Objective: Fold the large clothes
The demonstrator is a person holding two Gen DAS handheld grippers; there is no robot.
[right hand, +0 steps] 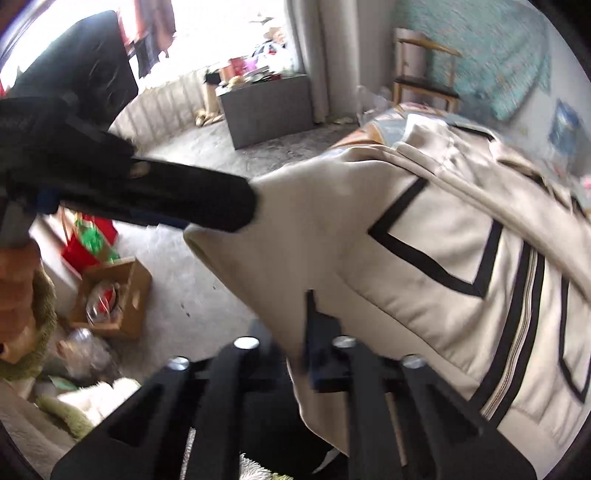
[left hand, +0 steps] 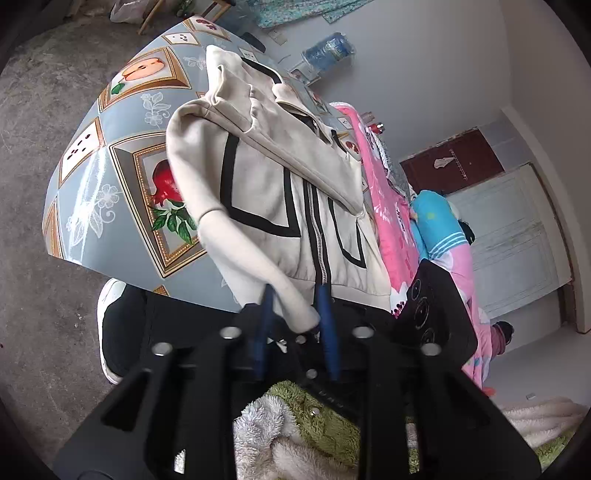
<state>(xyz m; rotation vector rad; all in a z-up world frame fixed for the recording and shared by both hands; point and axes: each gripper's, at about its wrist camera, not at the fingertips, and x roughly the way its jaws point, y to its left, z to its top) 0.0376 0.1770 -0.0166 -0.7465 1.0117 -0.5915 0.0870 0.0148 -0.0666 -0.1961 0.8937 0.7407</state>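
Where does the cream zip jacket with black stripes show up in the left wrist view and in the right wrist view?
Left wrist view: the jacket lies in the middle on the patterned table, one sleeve hanging down between the left tool's fingers.
Right wrist view: it fills the right half, its near edge at the right tool.
Shared landmark: the zip with black stripes on both sides.

Soft, even daylight filled the left wrist view, which was sharp; the glossy tablecloth (left hand: 122,192) left of the tongs caught pale streaks of glare. The right wrist view was smeared by motion blur, worst on the jacket (right hand: 424,236) ahead of the tongs. A window (right hand: 221,33) far beyond them was blown out to white. Both fisheye pictures bent hard toward dark, vignetted corners.
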